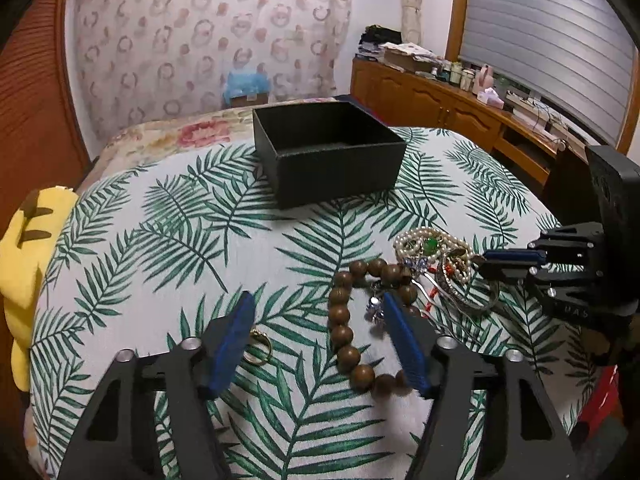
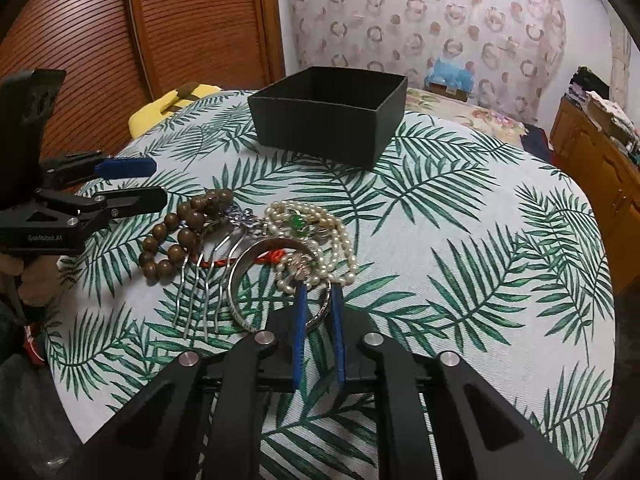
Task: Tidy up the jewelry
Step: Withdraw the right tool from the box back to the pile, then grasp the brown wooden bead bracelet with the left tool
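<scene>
The open black cardboard box [image 2: 326,114] holds nothing visible, so sorting has barely begun. In front of it, the right gripper [image 2: 318,292] pinches the silver bangle [image 2: 248,268]; the left gripper [image 1: 320,312] is spread around the brown wooden bead bracelet [image 1: 344,320].

The left wrist camera sits just behind the left gripper [image 1: 320,312], looking forward and down along its fingers, close over the cloth [image 1: 160,240]. The box [image 1: 328,152] lies ahead, the jewelry pile [image 1: 432,264] ahead to its right, where the right gripper [image 1: 492,264] enters. The right wrist camera sits likewise behind the right gripper [image 2: 318,292], tilted down, perhaps a little nearer the pile [image 2: 280,240]. The left gripper [image 2: 152,182] shows at its left. Both views share the pile, the box [image 2: 324,116], the cloth [image 2: 460,240] and the patterned curtain [image 2: 440,20] beyond.
</scene>
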